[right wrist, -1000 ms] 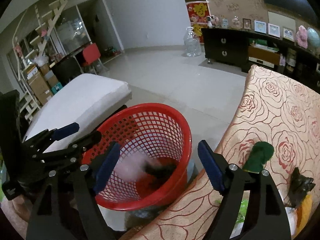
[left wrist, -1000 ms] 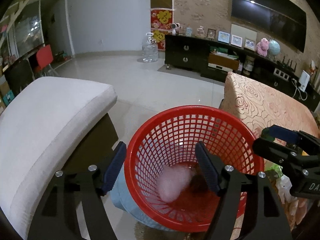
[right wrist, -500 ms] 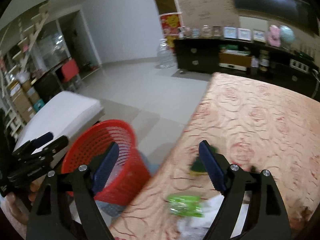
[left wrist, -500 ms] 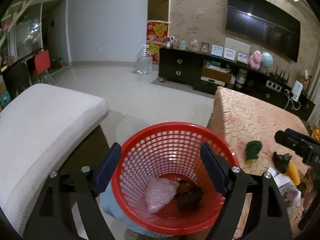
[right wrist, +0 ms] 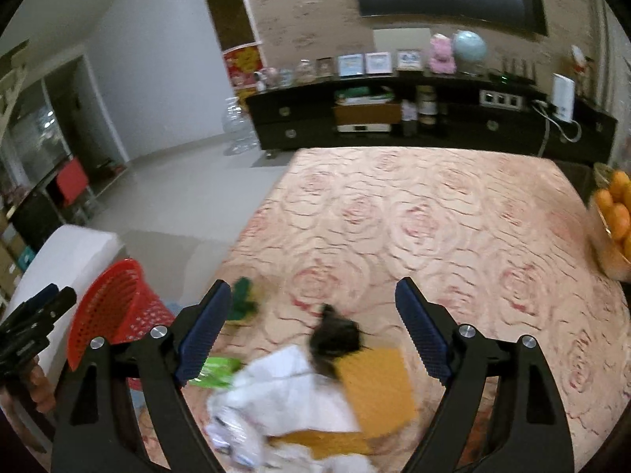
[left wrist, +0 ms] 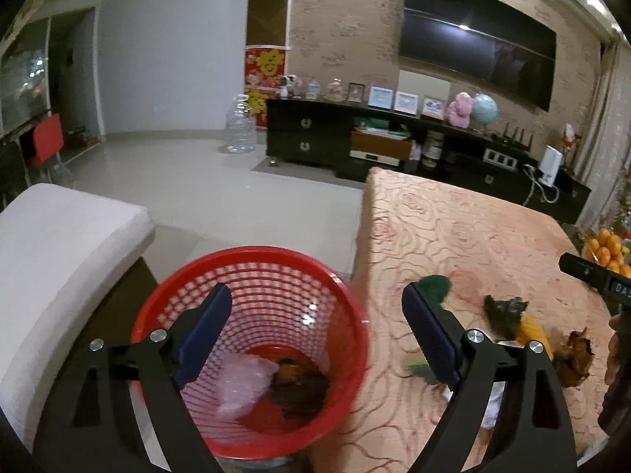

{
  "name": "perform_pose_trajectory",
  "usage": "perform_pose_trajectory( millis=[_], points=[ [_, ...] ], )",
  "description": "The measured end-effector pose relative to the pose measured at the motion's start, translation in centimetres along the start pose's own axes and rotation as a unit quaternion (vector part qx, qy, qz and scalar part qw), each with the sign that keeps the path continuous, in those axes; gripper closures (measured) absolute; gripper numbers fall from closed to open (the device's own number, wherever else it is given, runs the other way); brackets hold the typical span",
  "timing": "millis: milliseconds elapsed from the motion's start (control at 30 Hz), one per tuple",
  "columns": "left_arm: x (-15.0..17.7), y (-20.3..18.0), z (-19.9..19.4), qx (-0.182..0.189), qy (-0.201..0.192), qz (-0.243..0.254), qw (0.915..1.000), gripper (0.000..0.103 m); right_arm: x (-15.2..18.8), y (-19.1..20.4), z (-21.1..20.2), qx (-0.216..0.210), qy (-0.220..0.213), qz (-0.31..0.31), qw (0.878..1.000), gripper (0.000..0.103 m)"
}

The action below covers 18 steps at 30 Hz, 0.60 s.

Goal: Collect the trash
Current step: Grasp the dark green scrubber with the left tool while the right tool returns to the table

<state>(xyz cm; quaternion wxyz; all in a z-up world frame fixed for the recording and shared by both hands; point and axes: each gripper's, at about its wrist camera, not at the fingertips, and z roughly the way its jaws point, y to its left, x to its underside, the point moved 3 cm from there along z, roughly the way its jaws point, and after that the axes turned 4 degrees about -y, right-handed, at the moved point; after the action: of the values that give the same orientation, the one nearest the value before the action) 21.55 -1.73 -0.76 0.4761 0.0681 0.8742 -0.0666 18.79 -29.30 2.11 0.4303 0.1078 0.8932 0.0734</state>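
A red plastic mesh basket [left wrist: 252,339], lower centre, already holds scraps. Crumpled white, orange and dark litter [right wrist: 339,378] lies at lower centre on the rose-patterned tablecloth [right wrist: 434,213]. Both the left gripper [left wrist: 315,339] and the right gripper [right wrist: 311,335] are held apart, empty. A fresh pickup seems underway; lowering and closing on one scrap is called for.

My left gripper [left wrist: 313,329] and right gripper [right wrist: 311,325]: black angular arms, ribbed blue finger pads [right wrist: 203,331], silver screws, white lettering, bare skin.

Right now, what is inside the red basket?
Inside the red basket lie a clear crumpled plastic piece and a dark brown clump. The plastic and clump cover whatever lies beneath them.
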Motion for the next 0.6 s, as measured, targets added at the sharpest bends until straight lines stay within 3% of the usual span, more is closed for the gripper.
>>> perform_pose_trajectory(
  millis=[433,600],
  points=[
    [1.0,-5.2,3.9,0.033,0.046,0.023,0.9982,0.018,0.8,-4.7,0.2,0.010,0.009,0.041,0.999,0.021],
    [0.6,-7.4,5.8,0.036,0.064,0.057,0.9957,0.018,0.7,-5.9,1.1,0.008,0.016,0.060,0.998,0.021]
  ],
)
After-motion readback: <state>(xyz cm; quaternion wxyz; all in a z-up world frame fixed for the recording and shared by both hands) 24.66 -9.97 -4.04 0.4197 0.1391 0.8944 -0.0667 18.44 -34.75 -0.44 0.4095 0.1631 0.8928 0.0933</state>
